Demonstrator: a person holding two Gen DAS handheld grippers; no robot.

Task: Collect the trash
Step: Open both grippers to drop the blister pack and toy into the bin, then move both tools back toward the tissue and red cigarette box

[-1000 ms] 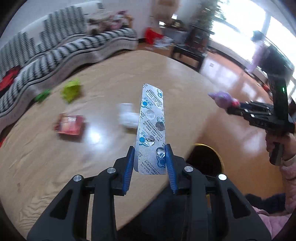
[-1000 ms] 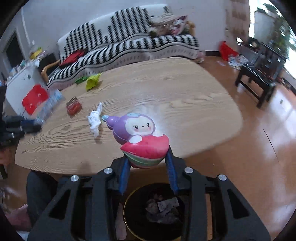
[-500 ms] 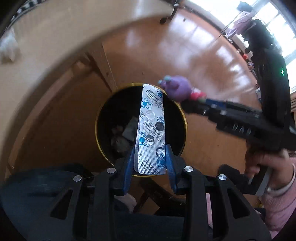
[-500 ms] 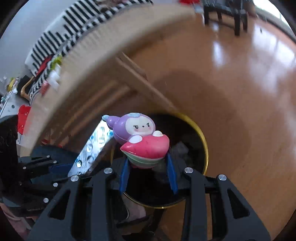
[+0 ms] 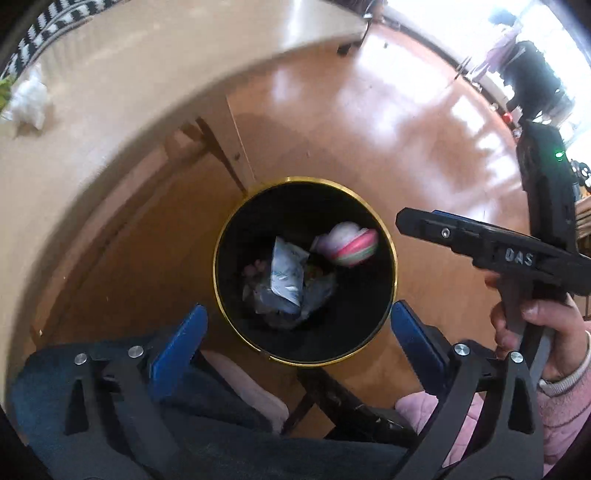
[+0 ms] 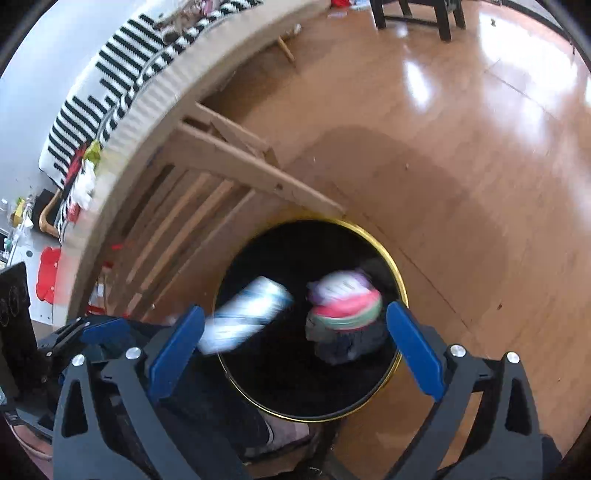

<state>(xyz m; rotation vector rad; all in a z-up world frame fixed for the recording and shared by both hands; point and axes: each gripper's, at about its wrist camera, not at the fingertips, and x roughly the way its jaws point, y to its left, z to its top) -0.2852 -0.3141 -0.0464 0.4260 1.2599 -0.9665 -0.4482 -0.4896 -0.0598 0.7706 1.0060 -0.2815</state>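
A black bin with a gold rim (image 5: pixel 218 240) stands on the floor beside the table. My left gripper (image 5: pixel 295 317) hangs over it, its jaws opening wide, with nothing between the blue pads. The silver blister pack (image 5: pixel 286 273) lies free inside on other rubbish. Next to it is the purple and pink toy (image 5: pixel 351 243). In the right wrist view my right gripper (image 6: pixel 293 314) is also opening above the bin rim (image 6: pixel 391 266). The blurred blister pack (image 6: pixel 247 314) and the toy (image 6: pixel 345 302) are loose below its pads. The right gripper's fingers (image 5: pixel 443 230) show at the right.
The wooden table's edge (image 5: pixel 110 92) curves over the bin, with its slatted frame (image 6: pixel 240 166) close behind. A white tissue (image 5: pixel 27 103) lies on the tabletop. A striped sofa (image 6: pixel 110 74) and a dark stool (image 6: pixel 413 14) stand farther off. The person's lap (image 5: pixel 184 424) is below.
Both grippers came down from above the table to over the bin. Their jaws then spread, and the blister pack and the toy left the pads and dropped into the bin.
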